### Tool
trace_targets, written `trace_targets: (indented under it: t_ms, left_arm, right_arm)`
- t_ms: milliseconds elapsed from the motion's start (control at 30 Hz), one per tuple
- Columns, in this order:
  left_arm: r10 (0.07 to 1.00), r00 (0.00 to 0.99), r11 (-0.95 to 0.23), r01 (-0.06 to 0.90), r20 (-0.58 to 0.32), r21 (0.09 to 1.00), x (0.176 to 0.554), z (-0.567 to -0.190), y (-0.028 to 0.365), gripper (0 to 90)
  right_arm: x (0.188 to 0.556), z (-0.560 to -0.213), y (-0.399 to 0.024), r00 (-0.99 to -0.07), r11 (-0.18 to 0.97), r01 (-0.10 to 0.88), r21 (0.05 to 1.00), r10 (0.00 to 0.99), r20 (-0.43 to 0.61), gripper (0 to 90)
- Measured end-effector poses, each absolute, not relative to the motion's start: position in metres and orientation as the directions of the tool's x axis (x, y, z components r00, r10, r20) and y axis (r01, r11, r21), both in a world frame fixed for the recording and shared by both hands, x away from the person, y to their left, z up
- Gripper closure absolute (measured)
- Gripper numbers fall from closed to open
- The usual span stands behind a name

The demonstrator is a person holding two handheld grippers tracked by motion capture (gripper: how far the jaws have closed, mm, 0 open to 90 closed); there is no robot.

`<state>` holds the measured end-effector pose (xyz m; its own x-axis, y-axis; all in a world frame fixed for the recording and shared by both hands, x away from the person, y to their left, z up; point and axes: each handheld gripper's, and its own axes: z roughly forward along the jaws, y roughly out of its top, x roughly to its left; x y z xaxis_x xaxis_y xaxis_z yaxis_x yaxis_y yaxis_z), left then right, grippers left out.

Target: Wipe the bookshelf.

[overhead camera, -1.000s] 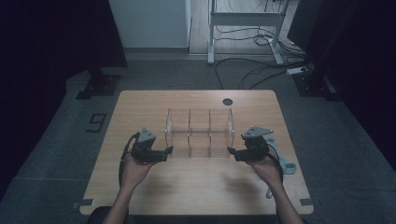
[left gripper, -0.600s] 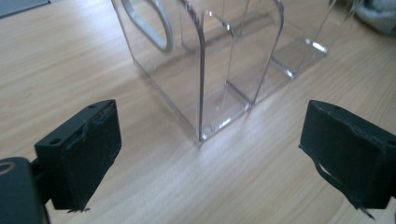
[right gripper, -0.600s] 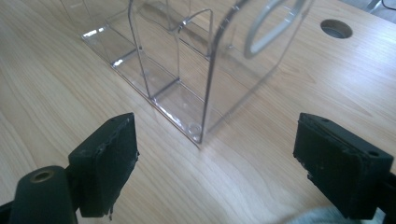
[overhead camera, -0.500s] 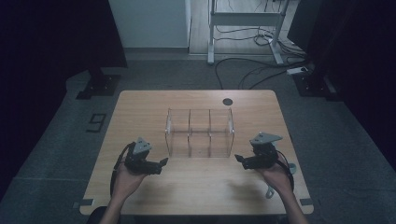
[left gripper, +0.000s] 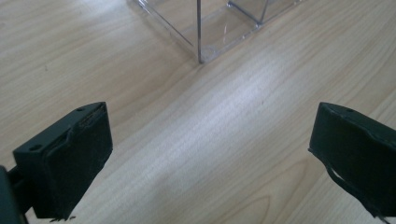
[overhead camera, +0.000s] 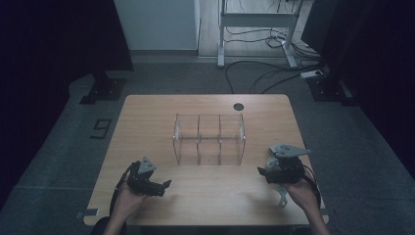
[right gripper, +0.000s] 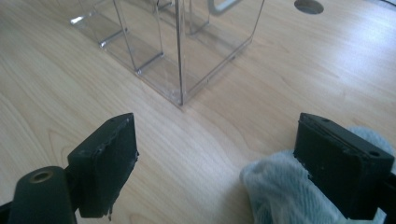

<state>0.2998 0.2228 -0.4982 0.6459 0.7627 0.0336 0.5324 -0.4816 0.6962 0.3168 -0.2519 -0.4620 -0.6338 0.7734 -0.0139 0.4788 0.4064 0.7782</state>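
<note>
1. A clear plastic organiser [overhead camera: 209, 138] with three compartments stands upright at the centre of the wooden tabletop [overhead camera: 147, 117]. Nothing lies inside it, and its long side faces you.
2. Your left gripper [overhead camera: 161, 186] sits at about 8 o'clock from the organiser, low over the wood and well apart from it. Its jaws have just been opening and are now spread wide, with bare wood between them.
3. In the left gripper view, the organiser's near corner [left gripper: 200, 46] stands at 12 o'clock beyond the jaws, so you are aimed at it but not touching it.
4. Your right gripper [overhead camera: 264, 172] sits at about 4 o'clock from the organiser, near its right end but apart from it. Its jaws have just been opening and are released, gripping nothing.
5. In the right gripper view, a pale mesh-like thing [right gripper: 285, 191] lies on the tabletop against the right-hand jaw; what it is I cannot tell.
6. With both grippers flanking the organiser symmetrically and released, it looks set down and left free.
7. A small dark round hole [overhead camera: 238, 106] sits at 12 o'clock, beyond the organiser.
</note>
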Motion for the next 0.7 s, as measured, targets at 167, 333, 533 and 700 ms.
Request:
trace_targets:
  t_ms: [167,333,533,700]
  left_arm:
    - [0.764,0.644,-0.494,0.542,0.041,0.68,0.297,-0.505,0.228,0.0]
    - [0.766,0.641,-0.499,0.556,0.038,0.665,0.299,-0.513,0.231,0.0]
    - [0.77,0.637,-0.51,0.576,0.04,0.639,0.302,-0.52,0.233,0.0]
    - [0.772,0.634,-0.514,0.596,0.031,0.617,0.303,-0.524,0.235,0.0]
  right_arm:
    - [0.311,-0.469,-0.258,-0.634,0.421,0.492,0.762,0.773,-0.017,12.6]
    - [0.309,-0.479,-0.266,-0.622,0.426,0.515,0.744,0.783,-0.017,12.0]
    - [0.307,-0.492,-0.275,-0.605,0.436,0.534,0.725,0.796,-0.034,11.5]
    - [0.308,-0.502,-0.279,-0.599,0.439,0.555,0.707,0.801,-0.027,10.6]
